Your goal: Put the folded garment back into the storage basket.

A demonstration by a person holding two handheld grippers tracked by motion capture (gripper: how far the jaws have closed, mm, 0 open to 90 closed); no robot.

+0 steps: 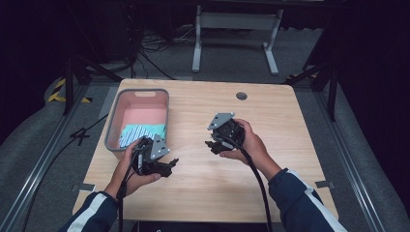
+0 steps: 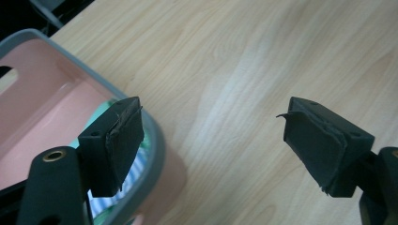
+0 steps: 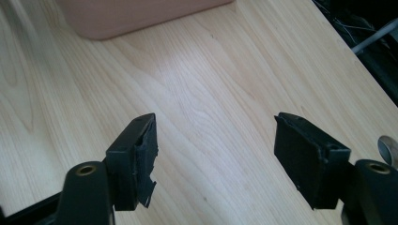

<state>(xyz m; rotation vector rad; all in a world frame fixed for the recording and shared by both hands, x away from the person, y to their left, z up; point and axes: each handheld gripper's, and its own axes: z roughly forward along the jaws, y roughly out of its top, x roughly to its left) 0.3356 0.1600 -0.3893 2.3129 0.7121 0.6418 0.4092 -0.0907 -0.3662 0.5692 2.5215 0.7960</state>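
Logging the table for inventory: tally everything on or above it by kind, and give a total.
Grippers: 2, left gripper and right gripper, both open and empty.
Pink bin with grey rim: 1.
Striped cloth folded inside the bin: 1.
Total: 4.

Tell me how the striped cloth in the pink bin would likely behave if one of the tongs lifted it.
The striped cloth lies flat and folded on the floor of the bin, so it is probably soft and would droop from a pinch. It looks thin, so likely light. Lifted by one edge, the folds may well open out.
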